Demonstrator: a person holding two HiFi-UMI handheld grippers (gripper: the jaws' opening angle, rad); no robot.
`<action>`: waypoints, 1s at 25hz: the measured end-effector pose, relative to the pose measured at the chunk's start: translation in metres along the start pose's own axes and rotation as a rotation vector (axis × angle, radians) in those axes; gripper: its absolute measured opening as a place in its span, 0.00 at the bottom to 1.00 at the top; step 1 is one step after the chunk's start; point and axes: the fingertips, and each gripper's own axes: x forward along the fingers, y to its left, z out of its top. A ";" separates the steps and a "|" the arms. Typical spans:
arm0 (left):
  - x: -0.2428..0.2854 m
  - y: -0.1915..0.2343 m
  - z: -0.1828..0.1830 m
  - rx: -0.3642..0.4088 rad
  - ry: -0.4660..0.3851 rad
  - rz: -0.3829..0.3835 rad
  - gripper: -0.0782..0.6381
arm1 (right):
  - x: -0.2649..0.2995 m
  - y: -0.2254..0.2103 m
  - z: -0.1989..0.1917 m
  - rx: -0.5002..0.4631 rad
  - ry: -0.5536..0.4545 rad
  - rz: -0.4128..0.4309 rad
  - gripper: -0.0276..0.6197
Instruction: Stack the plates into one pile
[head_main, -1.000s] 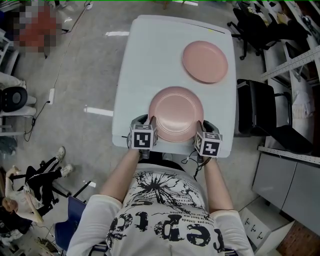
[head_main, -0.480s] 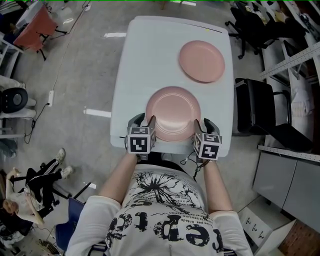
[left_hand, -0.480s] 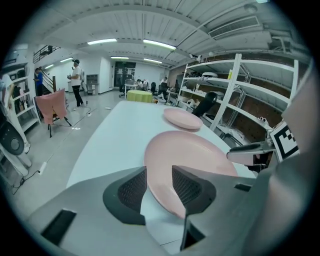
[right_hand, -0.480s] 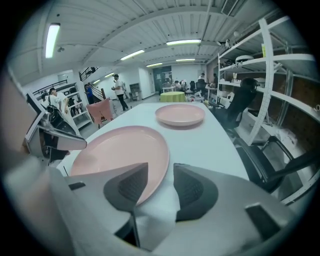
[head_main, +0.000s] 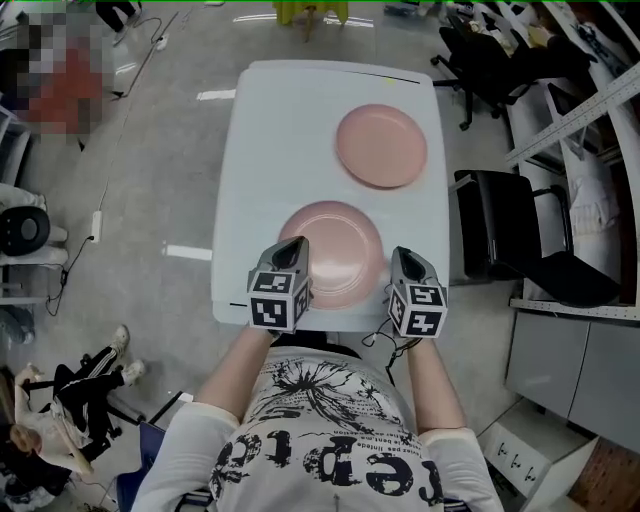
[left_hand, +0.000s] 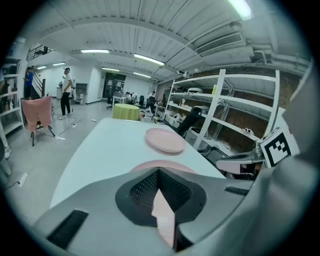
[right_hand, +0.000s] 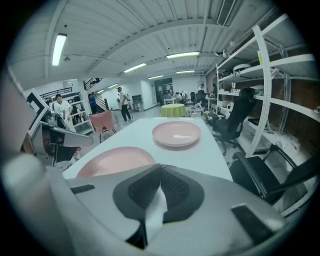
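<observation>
A white table (head_main: 250, 150) stood on a grey floor (head_main: 150, 200). The far plate (head_main: 381, 146), pink, lay toward the table's far right corner. The near plate (head_main: 335, 255), also pink, lay at the near edge, apart from it. The left gripper (head_main: 294, 250) hung over the near plate's left rim and the right gripper (head_main: 404, 262) just off its right rim. Both pairs of jaws had just been closing and met with nothing between them.

Far plate (head_main: 381, 146) sits behind, seemingly right of, near plate (head_main: 330, 252) on table (head_main: 260, 150).
</observation>
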 end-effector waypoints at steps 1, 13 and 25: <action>0.006 -0.002 0.007 -0.006 -0.004 -0.024 0.11 | 0.003 -0.003 0.005 0.001 -0.001 -0.007 0.05; 0.094 -0.003 0.098 -0.037 -0.026 -0.054 0.11 | 0.072 -0.081 0.087 0.003 -0.018 -0.056 0.05; 0.232 -0.017 0.131 -0.165 0.040 0.090 0.24 | 0.177 -0.196 0.130 -0.059 0.067 0.040 0.23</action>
